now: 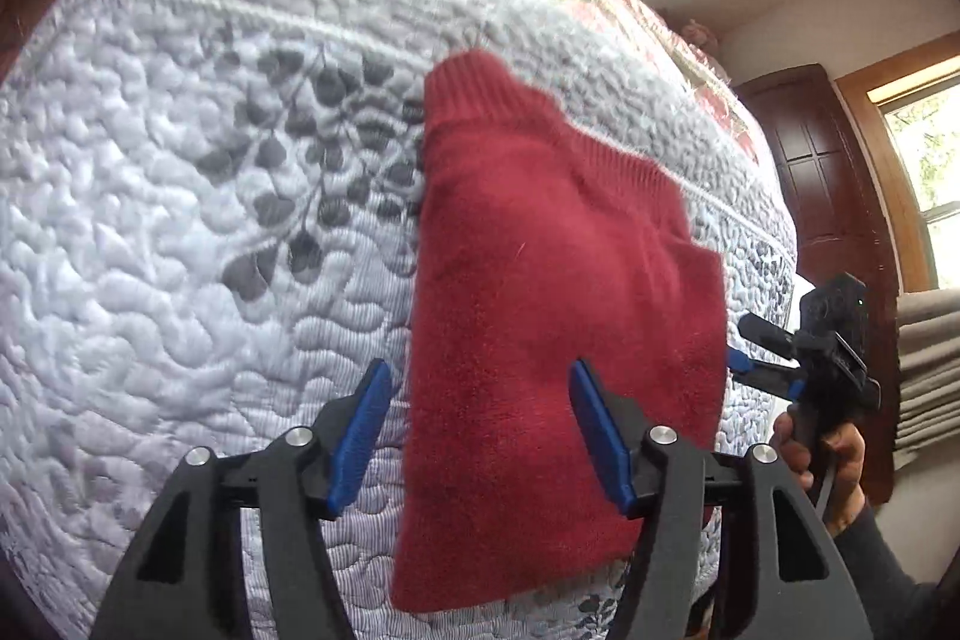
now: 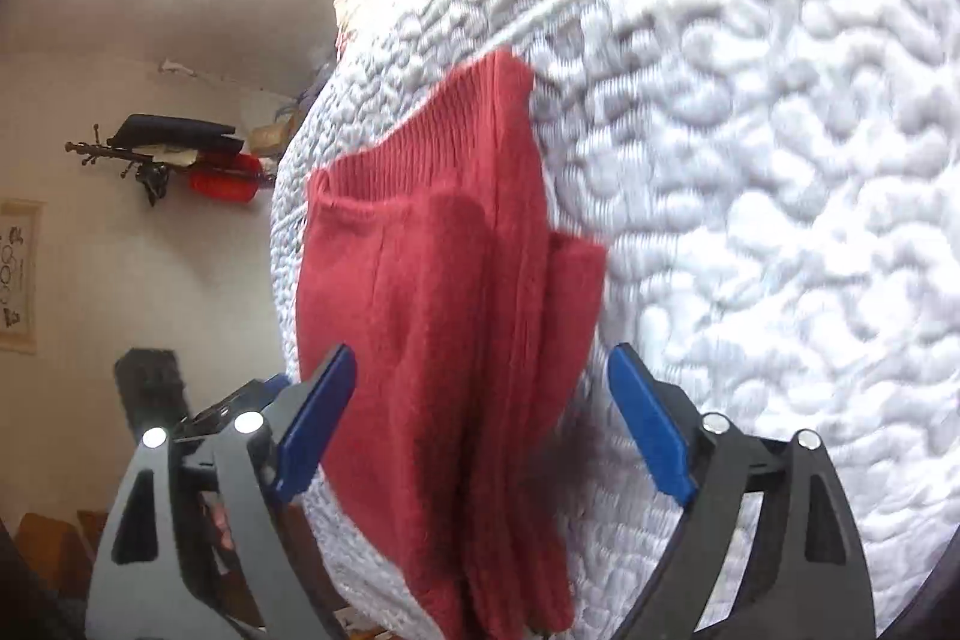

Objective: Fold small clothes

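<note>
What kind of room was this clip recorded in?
Most likely a bedroom in a home. A red garment lies on a quilted bedspread, and there is a dark wooden door, a window and a wall rack.

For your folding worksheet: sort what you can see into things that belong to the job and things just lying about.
Belongs to the job:
red garment
left gripper
right gripper
quilt

Just lying about:
door
window
wall rack
wall picture
</note>
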`<state>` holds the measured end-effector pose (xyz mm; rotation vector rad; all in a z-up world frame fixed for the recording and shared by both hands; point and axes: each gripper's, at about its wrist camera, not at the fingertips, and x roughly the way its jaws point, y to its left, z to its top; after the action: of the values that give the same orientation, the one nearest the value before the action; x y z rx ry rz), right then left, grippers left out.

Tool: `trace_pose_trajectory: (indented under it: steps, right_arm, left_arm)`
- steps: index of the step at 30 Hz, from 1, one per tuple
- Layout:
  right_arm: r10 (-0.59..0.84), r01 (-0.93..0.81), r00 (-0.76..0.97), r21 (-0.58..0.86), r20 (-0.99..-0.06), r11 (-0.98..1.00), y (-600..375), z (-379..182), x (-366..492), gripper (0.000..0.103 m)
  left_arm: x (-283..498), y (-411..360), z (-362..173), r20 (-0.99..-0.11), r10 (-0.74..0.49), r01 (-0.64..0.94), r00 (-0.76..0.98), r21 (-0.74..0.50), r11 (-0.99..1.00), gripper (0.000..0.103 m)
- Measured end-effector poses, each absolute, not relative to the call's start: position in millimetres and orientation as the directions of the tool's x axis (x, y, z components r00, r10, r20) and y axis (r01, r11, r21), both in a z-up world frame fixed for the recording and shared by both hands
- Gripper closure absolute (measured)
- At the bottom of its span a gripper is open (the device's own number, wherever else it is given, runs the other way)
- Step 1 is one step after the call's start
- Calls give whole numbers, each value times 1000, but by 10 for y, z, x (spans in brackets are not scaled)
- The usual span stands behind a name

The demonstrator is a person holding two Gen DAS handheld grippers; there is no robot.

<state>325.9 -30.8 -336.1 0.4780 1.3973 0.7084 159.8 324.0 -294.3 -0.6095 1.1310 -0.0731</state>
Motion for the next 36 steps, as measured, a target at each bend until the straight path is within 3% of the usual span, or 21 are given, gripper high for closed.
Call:
trace_pose_trajectory:
  steps: [1, 3, 4, 8, 10, 12, 14, 16, 18, 21, 23, 24, 25, 29, 30, 31, 32, 33, 34, 36]
  right_arm:
    - [683, -205, 53, 662, -728, 721, -257, -3255, 3322, 56]
    - [707, -279, 92, 664, -701, 694, -119, -3055, 3392, 85]
    - [722, -307, 85, 672, -686, 674, -113, -3036, 3413, 92]
    - [685, -340, -11, 647, -729, 683, 299, -3303, 3368, 94]
    - [623, -343, -2, 586, -782, 735, 309, -3548, 3392, 103]
    - [634, -289, -10, 609, -773, 738, 214, -3715, 3449, 103]
    - [639, -298, 0, 610, -769, 734, 208, -3637, 3393, 103]
    - [649, -341, 21, 605, -760, 719, 172, -3382, 3259, 94]
    - [679, -370, 23, 624, -734, 688, 142, -3139, 3079, 93]
    - [682, -409, -48, 637, -730, 653, 209, -3090, 2699, 93]
    - [652, -400, -108, 633, -751, 663, 213, -3313, 2531, 94]
    - [632, -386, -115, 620, -767, 682, 190, -3437, 2491, 102]
    - [615, -373, -109, 606, -781, 703, 155, -3532, 2478, 103]
    - [615, -333, -44, 592, -787, 734, -13, -3404, 2390, 103]
    - [608, -329, -15, 578, -794, 747, -50, -3295, 2335, 93]
    - [599, -318, 5, 566, -801, 760, -89, -3189, 2268, 70]
    - [588, -306, 26, 553, -809, 775, -130, -3065, 2182, 57]
    - [574, -301, 51, 536, -817, 789, -152, -2925, 2087, 34]
    - [552, -312, 79, 506, -830, 804, -164, -2759, 1948, 19]
    - [471, -360, 114, 406, -875, 840, -163, -2425, 1627, 9]
  left_arm:
    - [1560, 3214, -2848, -804, -365, -227, 470, -509, 830, 37]
    - [1505, 3126, -2747, -763, -417, -185, 495, -561, 807, 37]
    - [1518, 2995, -2741, -744, -454, -159, 490, -589, 792, 36]
    - [1610, 2473, -3051, -749, -546, -89, 375, -616, 783, 35]
    - [1633, 2244, -3272, -772, -554, -77, 312, -602, 795, 33]
    - [1641, 2092, -3464, -784, -556, -74, 274, -594, 801, 29]
    - [1652, 2009, -3469, -800, -537, -55, 268, -569, 820, 23]
    - [1650, 1993, -3358, -791, -547, -51, 274, -580, 813, 22]
    - [1597, 2023, -3206, -779, -555, -47, 291, -591, 805, 18]
    - [1425, 2109, -3130, -785, -532, -62, 317, -577, 815, 9]
    - [1361, 2178, -3254, -807, -520, -101, 279, -564, 820, 9]
    - [1356, 2207, -3332, -814, -519, -128, 263, -562, 817, 9]
    - [1349, 2230, -3393, -813, -524, -147, 253, -568, 810, 9]
    - [1276, 2269, -3384, -816, -519, -188, 255, -568, 801, 10]
    - [1207, 2289, -3306, -821, -509, -187, 259, -559, 807, 9]
    - [1119, 2283, -3206, -830, -495, -184, 258, -545, 818, 9]
    - [1044, 2271, -3097, -849, -464, -181, 252, -512, 840, 4]
    - [945, 2275, -2983, -871, -418, -177, 258, -467, 866, 4]
    - [843, 2271, -2828, -891, -363, -166, 273, -415, 894, 4]
    - [585, 2222, -2462, -917, -248, -133, 313, -301, 944, 4]
